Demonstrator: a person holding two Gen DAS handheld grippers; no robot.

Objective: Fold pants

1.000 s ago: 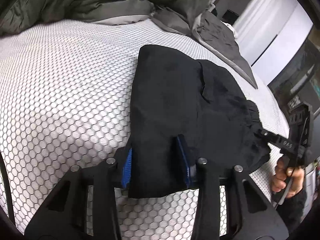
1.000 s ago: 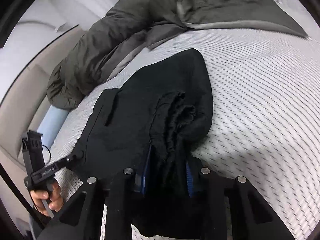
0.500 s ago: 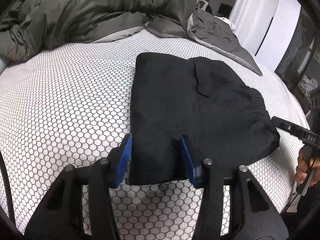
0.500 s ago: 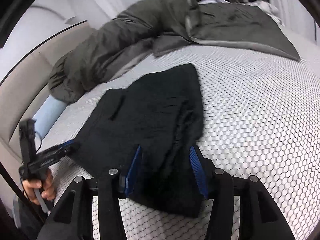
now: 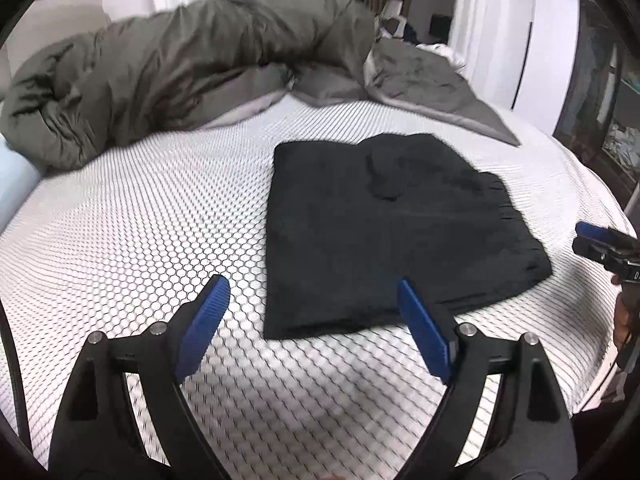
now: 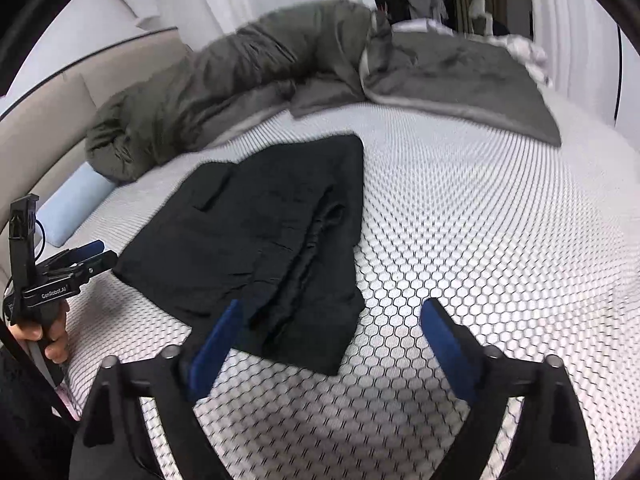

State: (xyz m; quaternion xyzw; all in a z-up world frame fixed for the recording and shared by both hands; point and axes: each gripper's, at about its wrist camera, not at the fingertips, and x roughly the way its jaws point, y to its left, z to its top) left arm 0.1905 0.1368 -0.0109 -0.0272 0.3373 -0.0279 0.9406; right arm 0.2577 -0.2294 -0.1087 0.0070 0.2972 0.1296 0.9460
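Note:
Black pants (image 5: 384,232) lie folded into a flat rectangle on the bed's white honeycomb cover (image 5: 140,220). My left gripper (image 5: 312,292) hovers over the near edge of the pants, its jaws opening wide, blue pads clear of the cloth. In the right wrist view the pants (image 6: 256,240) lie ahead and left, the gathered waistband toward me. My right gripper (image 6: 328,320) is also opening, with only the corner of the pants below it and nothing pinched. Each view shows the other gripper at its edge: the right one (image 5: 600,244), and the left one (image 6: 80,258) held by a hand.
A bunched olive-grey duvet (image 5: 180,68) and a grey blanket (image 5: 424,84) lie across the far side of the bed. A pale blue pillow (image 6: 76,204) sits at the left by a beige headboard (image 6: 52,108). White curtains and a wardrobe stand behind.
Both grippers let go of the pants, opened wide and drew back and up. The pants now lie flat on the bed, free of both grippers.

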